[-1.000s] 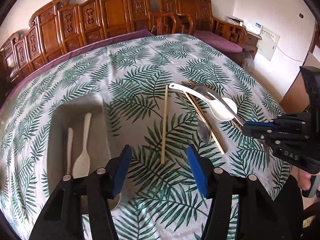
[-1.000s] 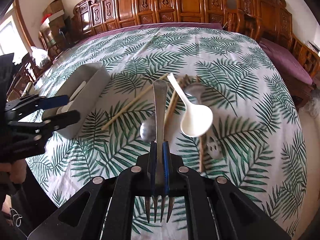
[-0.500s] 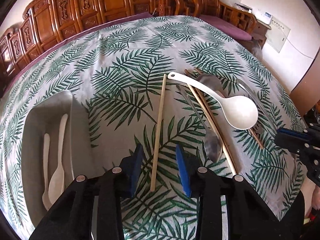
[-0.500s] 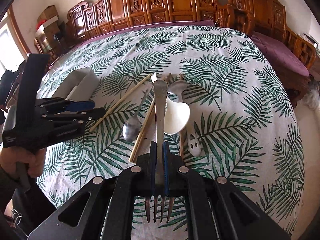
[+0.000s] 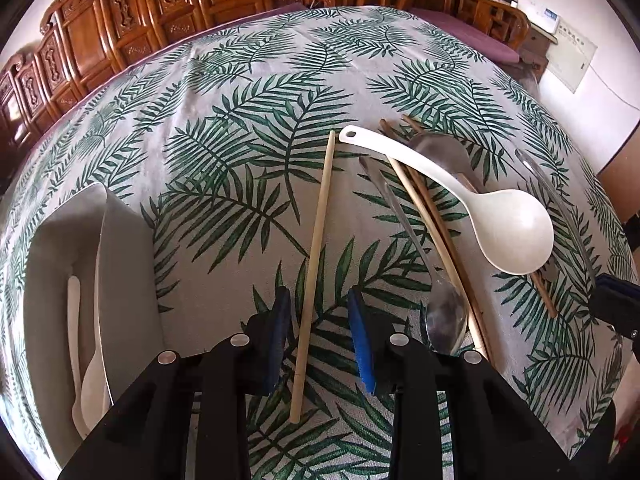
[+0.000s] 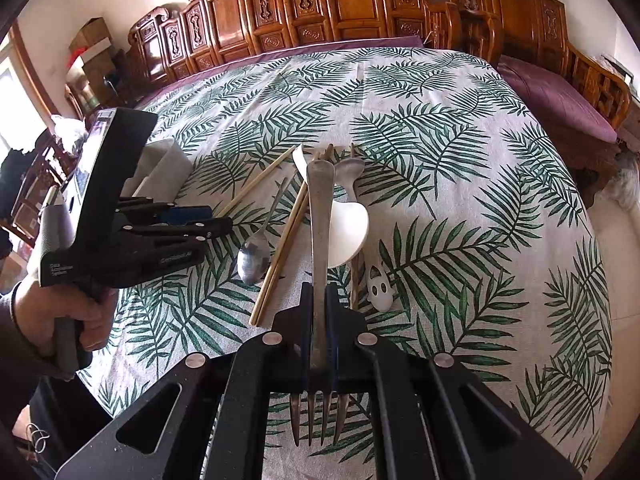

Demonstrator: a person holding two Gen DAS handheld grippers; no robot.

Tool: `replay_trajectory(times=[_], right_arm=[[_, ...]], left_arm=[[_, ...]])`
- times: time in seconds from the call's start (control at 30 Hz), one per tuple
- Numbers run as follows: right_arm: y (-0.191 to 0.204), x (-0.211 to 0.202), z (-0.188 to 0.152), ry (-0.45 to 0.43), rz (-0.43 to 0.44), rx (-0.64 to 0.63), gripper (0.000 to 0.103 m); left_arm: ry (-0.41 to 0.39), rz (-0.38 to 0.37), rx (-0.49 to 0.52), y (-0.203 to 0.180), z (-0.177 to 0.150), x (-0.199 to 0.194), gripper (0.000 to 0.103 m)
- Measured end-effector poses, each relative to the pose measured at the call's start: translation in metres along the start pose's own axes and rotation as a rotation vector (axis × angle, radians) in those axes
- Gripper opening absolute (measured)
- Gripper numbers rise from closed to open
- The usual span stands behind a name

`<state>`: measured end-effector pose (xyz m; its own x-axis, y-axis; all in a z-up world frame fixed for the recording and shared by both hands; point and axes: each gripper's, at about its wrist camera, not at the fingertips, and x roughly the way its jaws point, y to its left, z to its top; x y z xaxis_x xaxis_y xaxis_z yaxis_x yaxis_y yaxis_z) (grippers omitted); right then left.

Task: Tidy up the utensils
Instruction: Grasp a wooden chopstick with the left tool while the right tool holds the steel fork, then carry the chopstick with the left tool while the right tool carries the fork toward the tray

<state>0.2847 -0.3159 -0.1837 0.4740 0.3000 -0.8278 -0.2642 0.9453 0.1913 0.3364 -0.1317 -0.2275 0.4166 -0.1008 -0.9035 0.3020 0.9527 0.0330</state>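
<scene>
bamboo-coloured single chopstick (image 5: 316, 264) lies between our left gripper (image 5: 318, 322) jaws, apart; we close squarely. right gripper (image 6: 320, 312) clamps the steel fork (image 6: 320, 216).

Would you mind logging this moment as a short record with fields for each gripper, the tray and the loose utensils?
left gripper: open, fingers astride the lone chopstick
right gripper: shut on fork, tines toward camera
tray: holds white utensils
loose pile: white ladle, metal spoon, more chopsticks
surface: palm-leaf tablecloth
</scene>
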Motion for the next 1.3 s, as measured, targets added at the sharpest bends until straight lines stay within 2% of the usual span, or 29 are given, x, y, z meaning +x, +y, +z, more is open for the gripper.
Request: replay_trajectory(times=[0.2, 0.27, 0.33, 0.53, 0.73, 1.07, 1.3], right_arm=[[0.002, 0.002, -0.001, 0.006, 0.001, -0.003, 0.008], [0.002, 0.002, -0.002, 0.009, 0.0, -0.005, 0.008], [0.003, 0.002, -0.003, 0.009, -0.001, -0.004, 0.008], [0.002, 0.002, -0.002, 0.009, 0.001, -0.005, 0.008], [0.004, 0.0, 0.0, 0.003, 0.008, -0.006, 0.008], [0.01, -0.007, 0.003, -0.014, 0.017, -0.021, 0.008], [0.02, -0.007, 0.003, -0.013, 0.024, -0.043, 0.008]], left_arm=[[-0.001, -0.001, -0.008, 0.0, 0.003, 0.002, 0.028], [0.003, -0.023, -0.022, 0.002, 0.004, 0.003, 0.022], [0.008, -0.015, -0.024, 0.001, 0.004, 0.003, 0.005], [0.007, 0.019, -0.032, 0.003, -0.002, -0.004, 0.004], [-0.047, 0.032, -0.037, 0.008, -0.01, -0.029, 0.004], [-0.121, 0.007, 0.0, 0.007, -0.024, -0.08, 0.004], [-0.172, 0.006, 0.004, 0.02, -0.033, -0.115, 0.004]])
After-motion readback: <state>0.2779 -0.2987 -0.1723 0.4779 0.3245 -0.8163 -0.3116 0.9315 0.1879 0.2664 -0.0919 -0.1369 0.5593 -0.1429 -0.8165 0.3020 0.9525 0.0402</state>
